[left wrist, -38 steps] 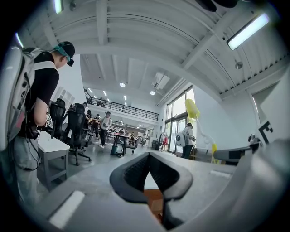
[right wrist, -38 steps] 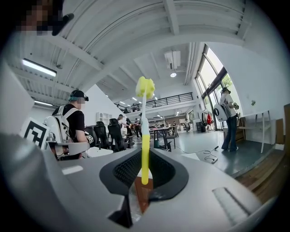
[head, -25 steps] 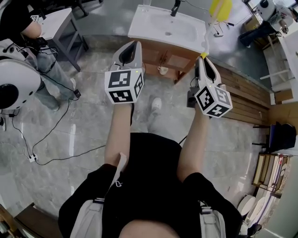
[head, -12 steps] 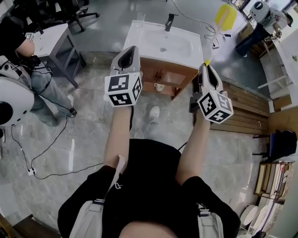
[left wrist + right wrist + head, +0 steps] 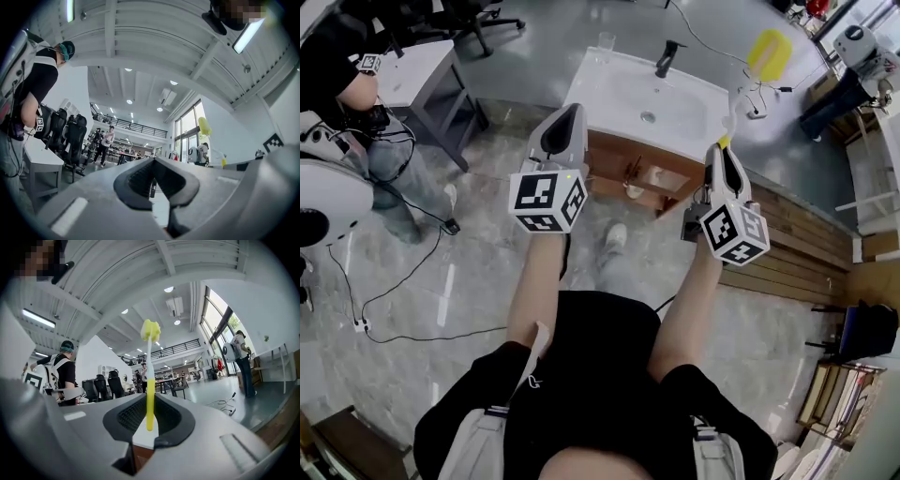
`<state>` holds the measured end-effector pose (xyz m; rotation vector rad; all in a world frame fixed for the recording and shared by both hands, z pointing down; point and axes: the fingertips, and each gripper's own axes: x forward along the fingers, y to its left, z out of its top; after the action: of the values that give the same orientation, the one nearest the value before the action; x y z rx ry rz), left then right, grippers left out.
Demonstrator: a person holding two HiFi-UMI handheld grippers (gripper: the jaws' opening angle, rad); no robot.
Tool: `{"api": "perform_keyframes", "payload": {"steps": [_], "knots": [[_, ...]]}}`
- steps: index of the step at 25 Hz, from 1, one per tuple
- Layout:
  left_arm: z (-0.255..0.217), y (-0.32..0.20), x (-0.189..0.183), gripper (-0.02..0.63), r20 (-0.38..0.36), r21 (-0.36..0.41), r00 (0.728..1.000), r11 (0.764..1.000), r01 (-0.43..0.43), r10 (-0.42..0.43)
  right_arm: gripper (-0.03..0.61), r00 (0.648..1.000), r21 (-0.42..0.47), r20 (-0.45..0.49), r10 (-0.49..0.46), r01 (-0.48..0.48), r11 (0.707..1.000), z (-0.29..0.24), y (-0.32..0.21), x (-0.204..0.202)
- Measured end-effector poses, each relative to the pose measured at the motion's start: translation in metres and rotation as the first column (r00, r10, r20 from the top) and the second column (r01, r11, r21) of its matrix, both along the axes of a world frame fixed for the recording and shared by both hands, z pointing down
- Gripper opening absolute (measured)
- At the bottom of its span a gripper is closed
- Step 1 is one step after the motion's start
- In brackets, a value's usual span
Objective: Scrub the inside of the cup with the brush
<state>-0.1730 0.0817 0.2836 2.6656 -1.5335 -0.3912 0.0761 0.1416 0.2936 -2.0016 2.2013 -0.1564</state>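
At 1 o'clock in the head view, the brush [image 5: 768,54] stands up from the right gripper [image 5: 721,152]. It has a yellow sponge head, a thin pale stem and a yellow handle end pinched between the closed jaws. Seen in the right gripper view, the brush [image 5: 150,380] rises straight toward 12 o'clock. At 9 o'clock of it, the left gripper [image 5: 562,120] has its jaws pressed together on nothing. Beyond both, at 12 o'clock, is a white sink [image 5: 600,89] with a dark tap [image 5: 667,58]. A clear glass [image 5: 606,41] stands on the sink's far-left corner, well apart from the brush.
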Motion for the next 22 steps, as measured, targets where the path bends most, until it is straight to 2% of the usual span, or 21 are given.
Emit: {"api": "perform_keyframes", "payload": {"steps": [8,15,22], "knots": [[0.009,-0.059,-0.001,0.0,0.041,0.009,0.998,0.999,0.047,-0.048,0.049,0.996,-0.013,0.027,-0.086,0.087,0.996,0.018,-0.087,-0.007],[0.009,-0.128,0.025,0.0,0.062,0.015,0.995,0.997,0.072,-0.073,0.049,0.99,-0.026,0.039,-0.137,0.138,0.99,0.014,-0.17,0.015],[0.024,-0.198,0.057,0.0,0.061,-0.042,0.995,0.995,0.086,-0.084,0.049,0.981,-0.069,0.039,-0.192,0.194,0.978,0.015,-0.252,0.037]]}}
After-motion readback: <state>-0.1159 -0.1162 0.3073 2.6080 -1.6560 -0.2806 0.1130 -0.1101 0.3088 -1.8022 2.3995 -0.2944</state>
